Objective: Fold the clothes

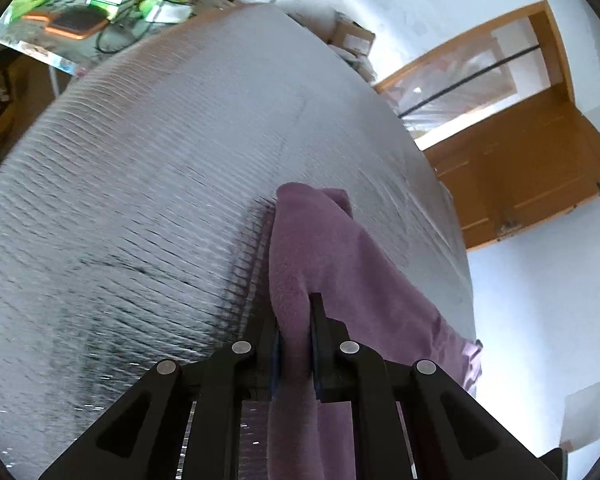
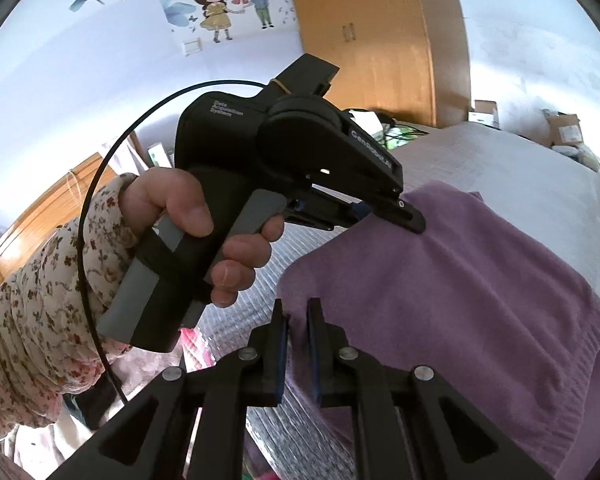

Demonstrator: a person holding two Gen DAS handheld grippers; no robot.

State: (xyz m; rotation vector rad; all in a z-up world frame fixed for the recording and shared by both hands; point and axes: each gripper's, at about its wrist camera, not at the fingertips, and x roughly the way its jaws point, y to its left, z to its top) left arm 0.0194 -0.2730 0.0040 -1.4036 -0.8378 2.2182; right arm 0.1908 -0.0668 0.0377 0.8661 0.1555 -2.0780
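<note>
A purple garment (image 2: 440, 300) lies partly spread on the grey striped bed cover (image 1: 140, 200). In the left wrist view a fold of the purple garment (image 1: 320, 248) rises off the bed and runs between the fingers of my left gripper (image 1: 296, 320), which is shut on it. The right wrist view shows that same left gripper (image 2: 414, 222), held by a hand (image 2: 172, 208) in a floral sleeve, pinching the garment's far left edge. My right gripper (image 2: 297, 316) is shut on the garment's near left corner, with cloth between its blue pads.
A cluttered desk (image 1: 80, 12) stands beyond the bed's far end, with cardboard boxes (image 1: 352, 36) along the wall. A wooden wardrobe (image 2: 364, 40) and a wooden cabinet (image 1: 520, 168) flank the bed. A black cable (image 2: 96, 184) loops from the left gripper.
</note>
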